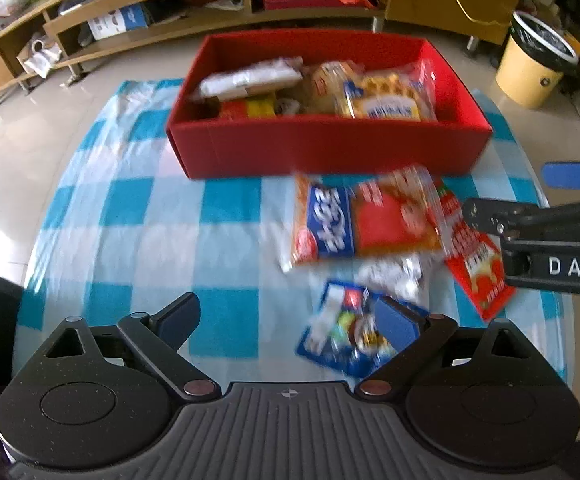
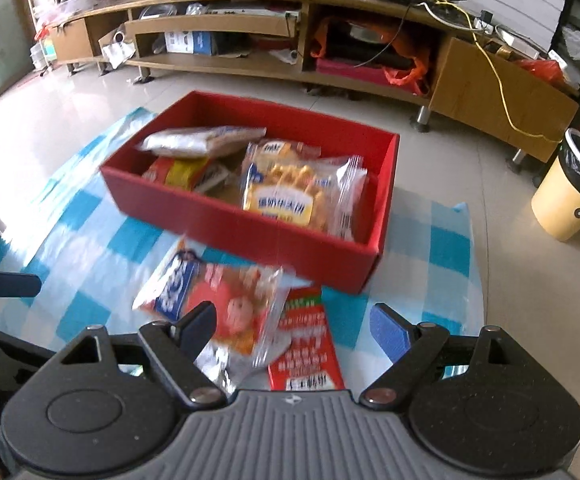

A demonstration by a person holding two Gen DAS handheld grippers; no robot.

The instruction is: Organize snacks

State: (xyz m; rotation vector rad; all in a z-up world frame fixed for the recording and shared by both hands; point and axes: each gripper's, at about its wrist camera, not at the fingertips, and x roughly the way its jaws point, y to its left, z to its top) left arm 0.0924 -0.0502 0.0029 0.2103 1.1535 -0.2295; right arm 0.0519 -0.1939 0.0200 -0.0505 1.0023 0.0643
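A red box [image 1: 330, 148] [image 2: 249, 224] on a blue-and-white checked cloth holds several snack packets, a yellow waffle packet [image 1: 390, 98] [image 2: 290, 192] on top. In front of it lie loose snacks: an orange-and-blue packet [image 1: 354, 224] [image 2: 217, 300], a red flat packet [image 1: 478, 268] [image 2: 306, 340], a silver packet [image 1: 390, 276] and a blue packet [image 1: 346, 336]. My left gripper [image 1: 290, 320] is open and empty, its right finger over the blue packet. My right gripper [image 2: 294, 328] is open and empty above the orange and red packets; it also shows at the right of the left wrist view [image 1: 538, 208].
The checked cloth [image 1: 129, 208] [image 2: 89, 240] covers a round table. Behind it stands a long wooden TV stand [image 2: 290, 40] with cluttered shelves. A yellow bin [image 1: 530, 68] [image 2: 570, 200] stands on the tiled floor at the right.
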